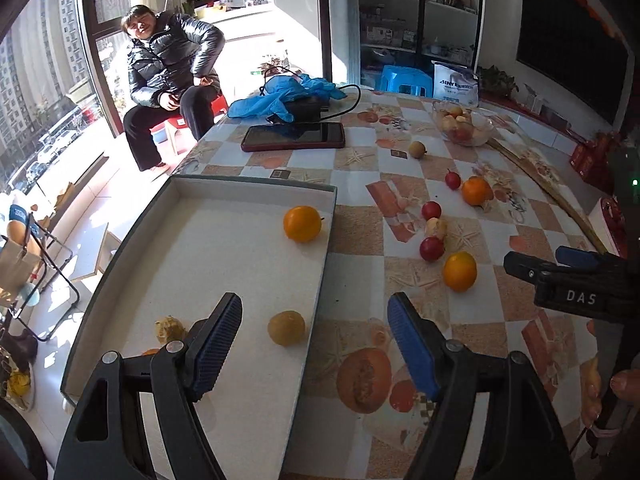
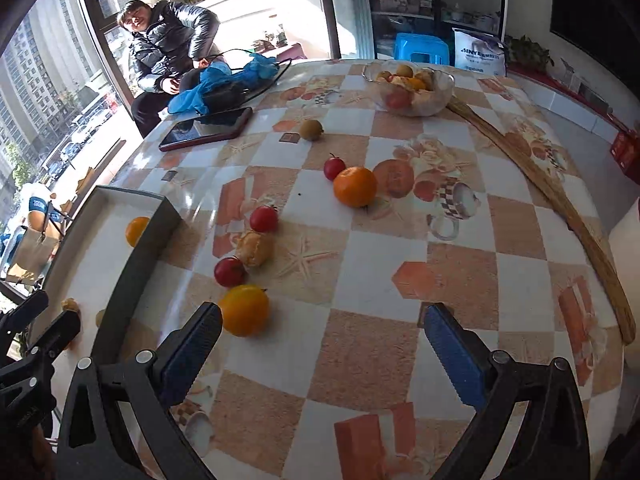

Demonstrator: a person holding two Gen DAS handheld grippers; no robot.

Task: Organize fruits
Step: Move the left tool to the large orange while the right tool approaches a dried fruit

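Both tools are empty with jaws wide apart: the left tool [image 1: 316,344] hangs over the tray [image 1: 256,190], the right tool [image 2: 322,344] over the bench [image 2: 372,280]. Three fruits lie in the tray — the rest outside. Next I would take the nearest orange fruit [image 2: 244,310], just left of the right tool.

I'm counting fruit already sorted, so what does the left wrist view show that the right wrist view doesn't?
Only the left wrist view shows the white tray's floor in full: an orange, a brownish fruit and a rough tan fruit.

Only the right wrist view shows the whole wooden strip clearly.

Both show the glass bowl, the loose red and orange fruits on the table, the phone and the seated person.
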